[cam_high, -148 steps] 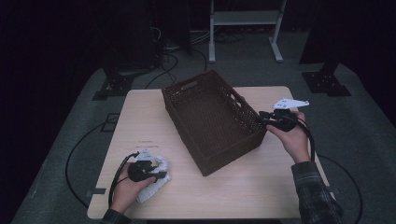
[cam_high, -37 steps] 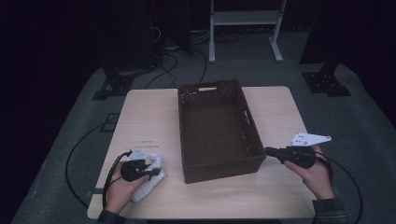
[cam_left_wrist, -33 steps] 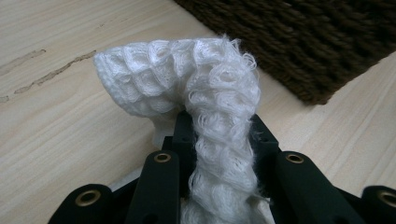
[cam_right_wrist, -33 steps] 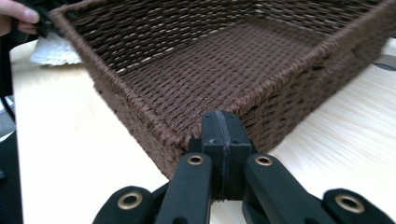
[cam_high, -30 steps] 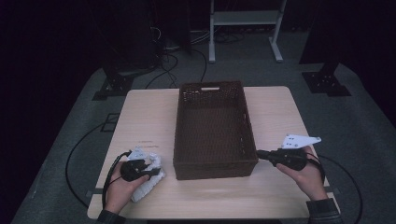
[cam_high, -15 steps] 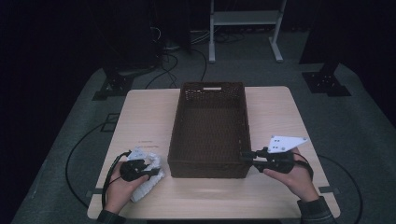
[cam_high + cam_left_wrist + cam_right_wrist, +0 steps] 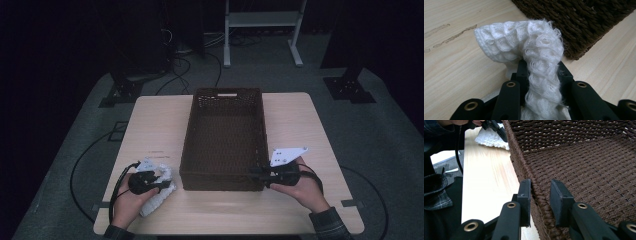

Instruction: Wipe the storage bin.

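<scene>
High view first: a dark brown woven rectangular basket (image 7: 223, 137) sits mid-bench (image 7: 150, 125), its long axis running away from the person. The right tool (image 7: 256, 172) reaches its near right corner; the left tool (image 7: 161, 185) rests near the near left corner, clamped on a white knitted cloth (image 7: 159, 192).

Left gripper view: the cloth (image 7: 534, 57) is pinched tight between the jaws, the basket just ahead to the right.

Right gripper view: the right tool (image 7: 540, 195) straddles the basket rim (image 7: 534, 187); its jaws have just been opening, with one pad at the weave and the other apart.
</scene>
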`<state>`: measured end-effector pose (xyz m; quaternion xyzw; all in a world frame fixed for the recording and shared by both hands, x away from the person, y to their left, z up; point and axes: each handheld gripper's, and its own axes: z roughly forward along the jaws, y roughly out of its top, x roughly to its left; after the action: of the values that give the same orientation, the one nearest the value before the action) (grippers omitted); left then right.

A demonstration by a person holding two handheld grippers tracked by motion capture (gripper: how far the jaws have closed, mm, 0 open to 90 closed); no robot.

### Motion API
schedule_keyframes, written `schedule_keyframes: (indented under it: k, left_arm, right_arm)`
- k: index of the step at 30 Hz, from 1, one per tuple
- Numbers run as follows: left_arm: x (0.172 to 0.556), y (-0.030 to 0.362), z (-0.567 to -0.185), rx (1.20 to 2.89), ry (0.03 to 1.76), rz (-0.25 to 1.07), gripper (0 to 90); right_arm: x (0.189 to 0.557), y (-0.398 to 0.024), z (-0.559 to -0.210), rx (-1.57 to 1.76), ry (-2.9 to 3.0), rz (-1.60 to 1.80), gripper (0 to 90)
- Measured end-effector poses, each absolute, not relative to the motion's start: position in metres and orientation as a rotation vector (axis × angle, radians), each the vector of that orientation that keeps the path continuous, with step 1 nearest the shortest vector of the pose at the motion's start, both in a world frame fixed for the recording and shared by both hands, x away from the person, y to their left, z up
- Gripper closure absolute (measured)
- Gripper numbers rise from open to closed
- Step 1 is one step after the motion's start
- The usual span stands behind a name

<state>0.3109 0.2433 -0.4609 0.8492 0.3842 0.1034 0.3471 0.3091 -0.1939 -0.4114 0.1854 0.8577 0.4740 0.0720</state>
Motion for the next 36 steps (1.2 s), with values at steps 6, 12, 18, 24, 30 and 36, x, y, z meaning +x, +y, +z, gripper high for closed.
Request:
schedule_keyframes:
  k: [6,12,18,24,30,36]
  left_arm:
    - [0.311,0.243,-0.460,2.207,0.993,0.268,70.1]
    - [0.311,0.243,-0.460,2.204,0.992,0.268,70.1]
    - [0.311,0.242,-0.461,2.207,0.990,0.265,70.1]
    - [0.311,0.241,-0.462,2.211,0.988,0.259,70.2]
    - [0.310,0.242,-0.462,2.211,0.989,0.259,70.1]
    - [0.310,0.240,-0.462,2.210,0.987,0.260,70.2]
  right_arm:
    - [0.310,-0.186,-0.412,0.561,2.561,1.427,72.5]
    - [0.318,-0.170,-0.413,0.573,2.553,1.430,75.9]
    - [0.323,-0.152,-0.413,0.586,2.536,1.428,79.1]
    - [0.325,-0.137,-0.413,0.592,2.532,1.427,81.2]
    - [0.318,-0.133,-0.412,0.576,2.549,1.411,81.9]
    - [0.314,-0.126,-0.412,0.542,2.541,1.410,81.3]
